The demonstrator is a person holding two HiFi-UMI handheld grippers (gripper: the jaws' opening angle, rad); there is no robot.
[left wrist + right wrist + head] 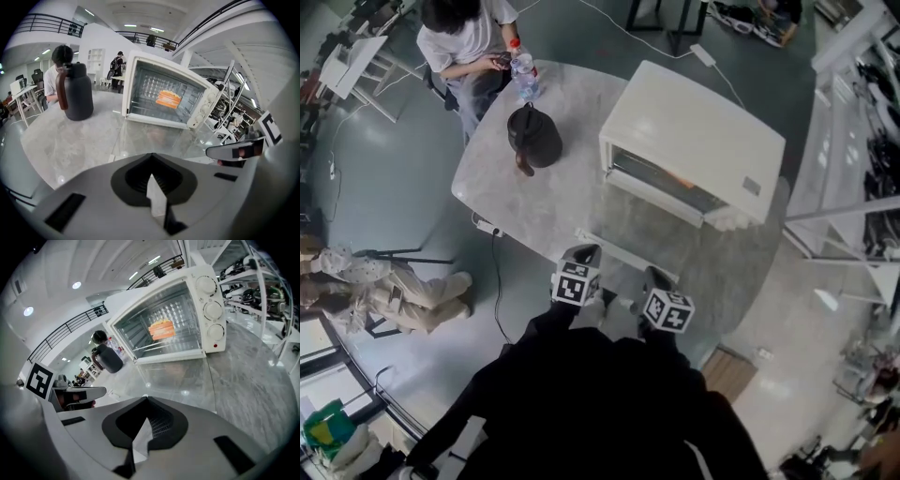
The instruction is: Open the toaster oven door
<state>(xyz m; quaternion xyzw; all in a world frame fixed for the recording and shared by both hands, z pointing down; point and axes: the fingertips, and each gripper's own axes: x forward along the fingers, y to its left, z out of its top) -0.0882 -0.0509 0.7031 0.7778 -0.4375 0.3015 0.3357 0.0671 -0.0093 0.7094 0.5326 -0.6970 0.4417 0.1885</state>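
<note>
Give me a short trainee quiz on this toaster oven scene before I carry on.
1. True or false: the glass door of the white toaster oven is shut.
2. What stands left of the oven on the grey marble table? A) black jug with a brown handle B) red kettle C) blue bowl
3. Fill in: the oven has ____ round knobs.
Key: 1 false, it lies open and flat; 2 A; 3 three.

A big open lab or workshop hall, not a kitchen: the toaster oven (689, 141) sits on a round marble bench (534, 211) among floor cables (496, 281), metal racks (853, 103) of gear, desks (352, 61) and a railed upper gallery (42, 21)
</note>
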